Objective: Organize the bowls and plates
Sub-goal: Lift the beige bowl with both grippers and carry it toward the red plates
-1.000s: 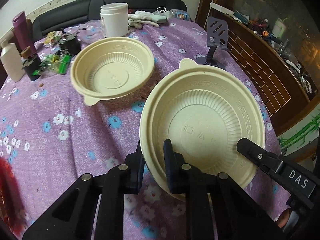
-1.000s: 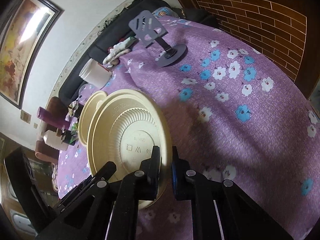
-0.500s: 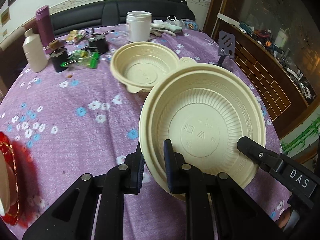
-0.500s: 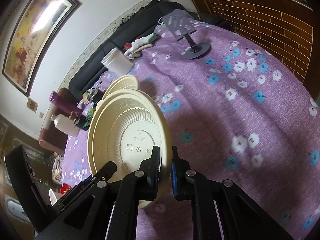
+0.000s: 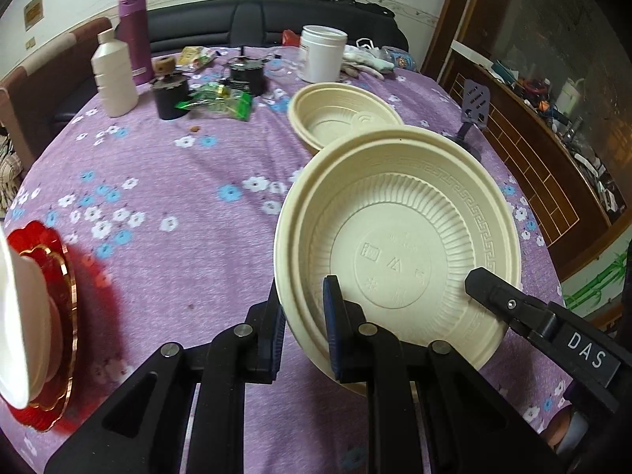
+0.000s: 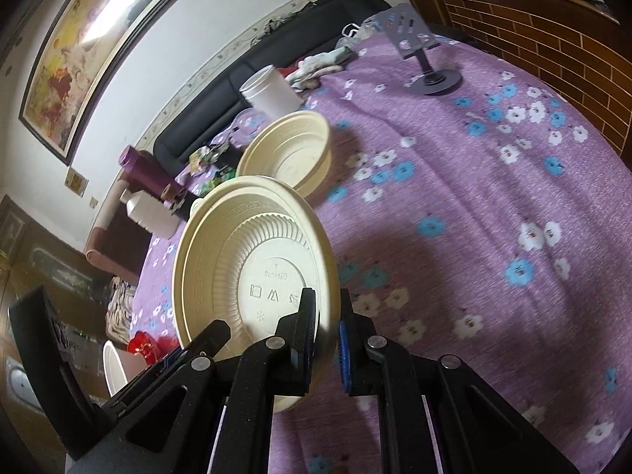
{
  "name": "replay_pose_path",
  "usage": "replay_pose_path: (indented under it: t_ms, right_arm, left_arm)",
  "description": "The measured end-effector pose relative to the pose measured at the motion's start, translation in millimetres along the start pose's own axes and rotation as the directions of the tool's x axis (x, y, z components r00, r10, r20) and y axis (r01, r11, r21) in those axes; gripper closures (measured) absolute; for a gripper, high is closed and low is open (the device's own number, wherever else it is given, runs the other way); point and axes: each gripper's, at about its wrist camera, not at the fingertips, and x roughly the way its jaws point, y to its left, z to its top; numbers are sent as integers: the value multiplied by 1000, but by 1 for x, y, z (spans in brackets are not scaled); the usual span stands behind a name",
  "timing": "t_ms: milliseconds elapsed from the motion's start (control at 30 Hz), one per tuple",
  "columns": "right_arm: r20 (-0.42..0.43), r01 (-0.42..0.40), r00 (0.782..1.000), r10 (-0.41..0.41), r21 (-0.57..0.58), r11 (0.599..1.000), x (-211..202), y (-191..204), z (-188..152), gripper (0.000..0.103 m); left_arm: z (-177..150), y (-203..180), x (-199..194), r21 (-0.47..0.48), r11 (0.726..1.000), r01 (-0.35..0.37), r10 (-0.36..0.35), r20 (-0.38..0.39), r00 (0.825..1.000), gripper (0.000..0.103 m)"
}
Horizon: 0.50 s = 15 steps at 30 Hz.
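Note:
A cream plastic bowl [image 5: 395,237] with a patterned, stepped rim hangs tilted above the purple flowered tablecloth. My left gripper [image 5: 303,296] is shut on its near left rim. My right gripper [image 6: 327,300] is shut on the opposite rim of the same bowl [image 6: 252,252], and one of its fingers [image 5: 493,296] shows in the left wrist view. A second cream bowl [image 5: 339,118] sits upright on the table behind it, also seen in the right wrist view [image 6: 288,150]. At the table's left edge lies a red plate [image 5: 51,316] with a white bowl [image 5: 15,316] on it.
Along the back of the table stand a white bottle [image 5: 114,75], a purple flask [image 5: 134,35], a white jar [image 5: 322,53], black cups [image 5: 170,94] and green wrappers [image 5: 221,100]. A phone stand [image 6: 422,55] is at the back right. A brick-patterned wooden counter [image 5: 553,166] runs along the right.
Both grippers have carried the held bowl across the table, away from the second bowl, which now looks smaller and farther. The red plate and white bowl have come into view at the left.

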Motion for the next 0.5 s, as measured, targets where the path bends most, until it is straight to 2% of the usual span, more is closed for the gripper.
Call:
replay_pose_path:
  t_ms: [267, 500]
  right_arm:
    - [-9, -79, 997, 78, -80, 994, -6, 48, -12, 93]
    - [-49, -177, 984, 171, -176, 968, -4, 107, -27, 93]
  left_arm:
    - [-4, 42, -39, -63, 998, -20, 24, 62, 998, 87]
    - [-14, 94, -79, -150, 987, -51, 70, 125, 990, 87]
